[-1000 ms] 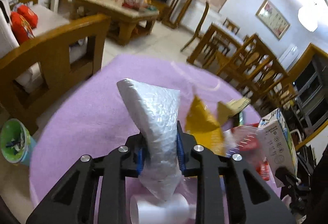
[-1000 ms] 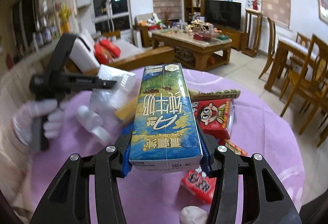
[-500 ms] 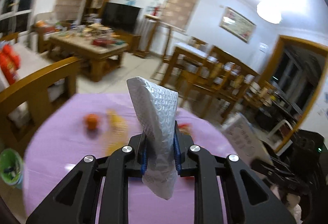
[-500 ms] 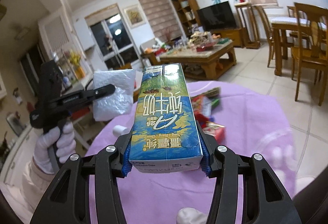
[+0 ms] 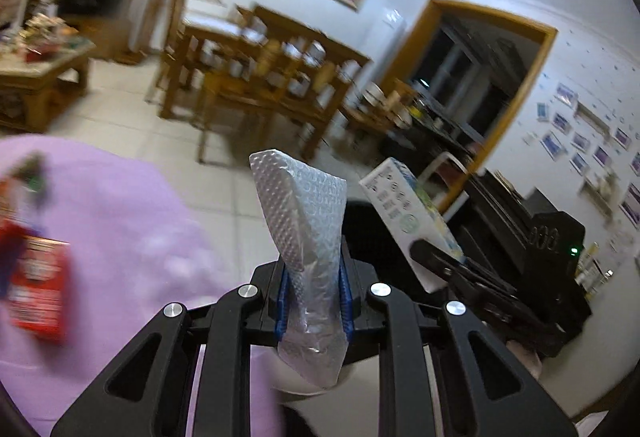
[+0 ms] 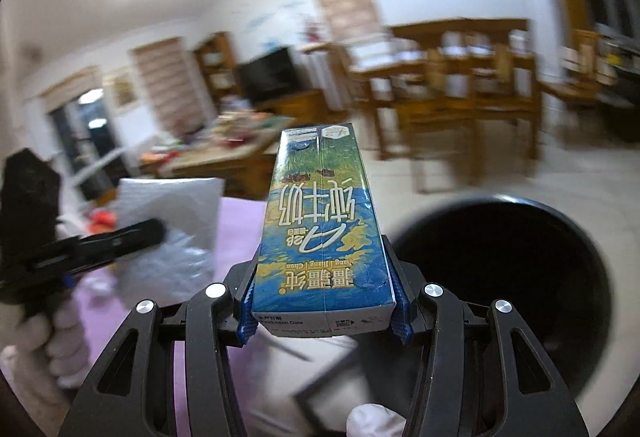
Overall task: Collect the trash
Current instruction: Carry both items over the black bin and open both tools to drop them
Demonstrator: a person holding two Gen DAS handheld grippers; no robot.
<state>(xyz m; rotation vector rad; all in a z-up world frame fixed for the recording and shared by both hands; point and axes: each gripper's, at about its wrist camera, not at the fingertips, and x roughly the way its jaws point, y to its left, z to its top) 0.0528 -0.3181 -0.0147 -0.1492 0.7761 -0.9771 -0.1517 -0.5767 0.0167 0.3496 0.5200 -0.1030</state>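
Blue pads of my right gripper [image 6: 324, 311] clamp a milk carton [image 6: 320, 221], held in the air just beside the black trash bin [image 6: 520, 277]. My left gripper [image 5: 314, 297] pinches a bubble-wrap piece [image 5: 304, 221] upright, beyond the purple tablecloth [image 5: 120, 221] edge.

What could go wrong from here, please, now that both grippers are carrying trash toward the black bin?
The milk carton is pinched only near its base by the right gripper, so it might pivot and miss the black bin. The bubble wrap in the left gripper is soft and could slip or snag. Both grippers are close together and may collide.
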